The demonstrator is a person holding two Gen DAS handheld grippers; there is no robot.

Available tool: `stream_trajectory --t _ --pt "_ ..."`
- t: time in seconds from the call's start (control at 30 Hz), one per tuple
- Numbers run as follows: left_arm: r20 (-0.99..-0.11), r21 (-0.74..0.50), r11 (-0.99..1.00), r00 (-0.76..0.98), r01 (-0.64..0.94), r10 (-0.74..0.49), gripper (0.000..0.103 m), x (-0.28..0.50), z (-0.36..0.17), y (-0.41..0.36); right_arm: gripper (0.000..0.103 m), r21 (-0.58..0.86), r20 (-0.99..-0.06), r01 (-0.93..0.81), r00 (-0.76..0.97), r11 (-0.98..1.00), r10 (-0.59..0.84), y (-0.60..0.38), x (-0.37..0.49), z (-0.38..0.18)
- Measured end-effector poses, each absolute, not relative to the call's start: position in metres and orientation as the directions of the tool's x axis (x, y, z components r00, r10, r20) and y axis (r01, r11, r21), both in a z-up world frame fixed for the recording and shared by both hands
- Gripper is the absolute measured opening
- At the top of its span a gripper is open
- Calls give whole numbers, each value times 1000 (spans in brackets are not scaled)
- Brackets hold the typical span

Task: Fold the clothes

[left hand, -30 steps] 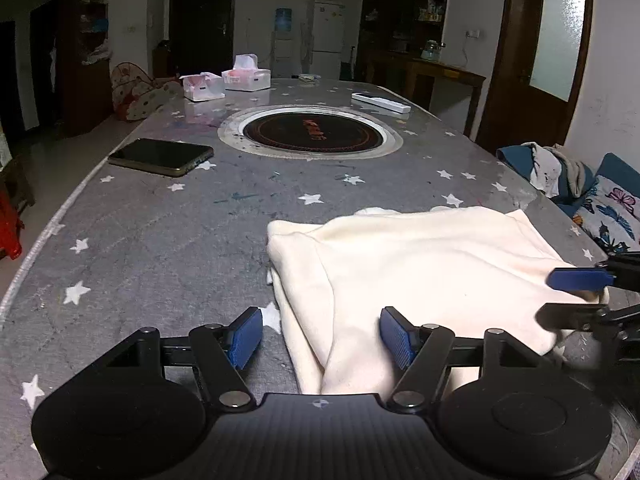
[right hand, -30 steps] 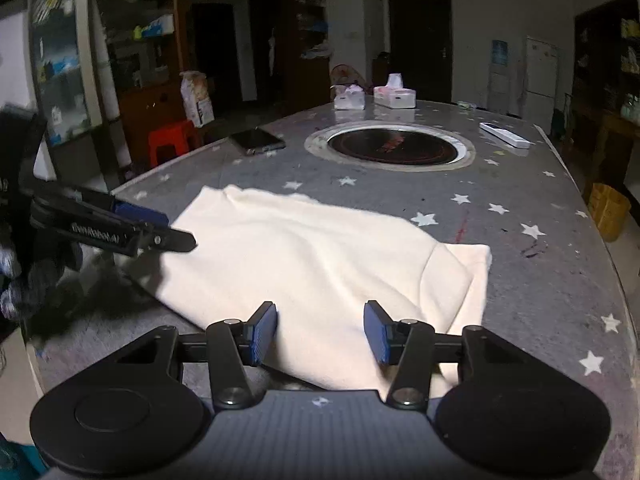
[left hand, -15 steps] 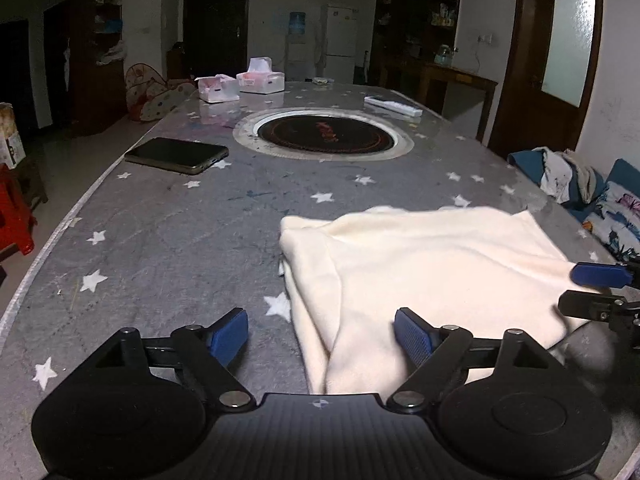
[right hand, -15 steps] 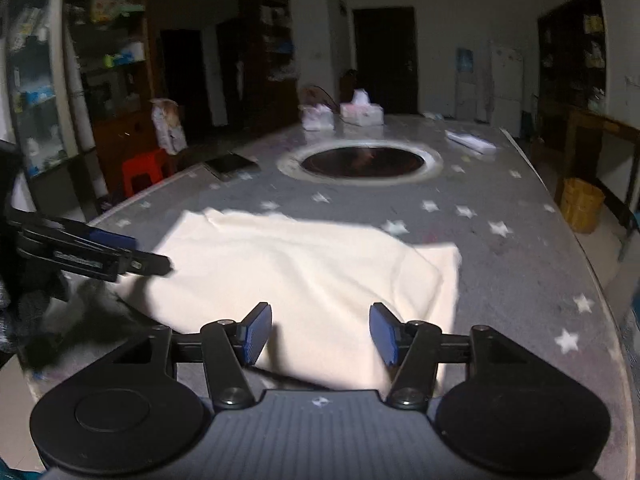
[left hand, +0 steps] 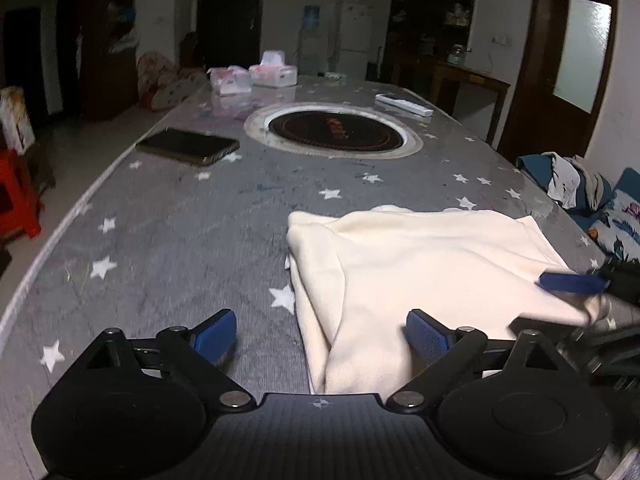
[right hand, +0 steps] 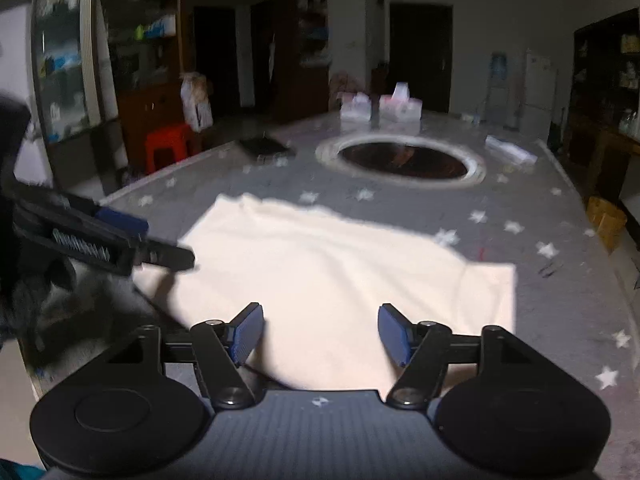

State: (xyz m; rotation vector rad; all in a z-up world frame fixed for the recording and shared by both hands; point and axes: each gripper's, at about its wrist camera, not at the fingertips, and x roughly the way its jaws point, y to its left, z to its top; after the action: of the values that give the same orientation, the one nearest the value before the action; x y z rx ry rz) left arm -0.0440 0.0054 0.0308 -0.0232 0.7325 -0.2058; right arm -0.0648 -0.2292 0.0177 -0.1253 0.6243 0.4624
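Where dim: star-print tablecloth [left hand: 168, 240], inset hob [left hand: 334, 132].

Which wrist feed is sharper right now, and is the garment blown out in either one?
Left wrist view: fairly sharp, dim room, cream garment bright but its folds readable, fisheye bending the table edge. Right wrist view: motion-blurred throughout, garment nearly washed out, stars smeared, left gripper soft at the frame's left.

Both wrist views low, near; share cloth [left hand: 420, 256].

Right gripper [left hand: 576, 300] cut off (right edge) — room blurred.
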Motion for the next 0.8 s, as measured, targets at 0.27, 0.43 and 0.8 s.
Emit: stream_trajectory --t 0.27,0.43,0.8 --pt "-684 -113 983 706 144 -182 103 -42 27 9 95 3 -594 -471 709 882 380 -224 -68 7" --pt "-698 -152 980 689 125 -196 103 -39 24 13 103 -28 -608 -499 697 866 381 -216 -69 5" --pt "-705 -186 977 679 105 -207 103 -35 21 16 103 -70 -625 -503 695 861 356 -211 -68 2"
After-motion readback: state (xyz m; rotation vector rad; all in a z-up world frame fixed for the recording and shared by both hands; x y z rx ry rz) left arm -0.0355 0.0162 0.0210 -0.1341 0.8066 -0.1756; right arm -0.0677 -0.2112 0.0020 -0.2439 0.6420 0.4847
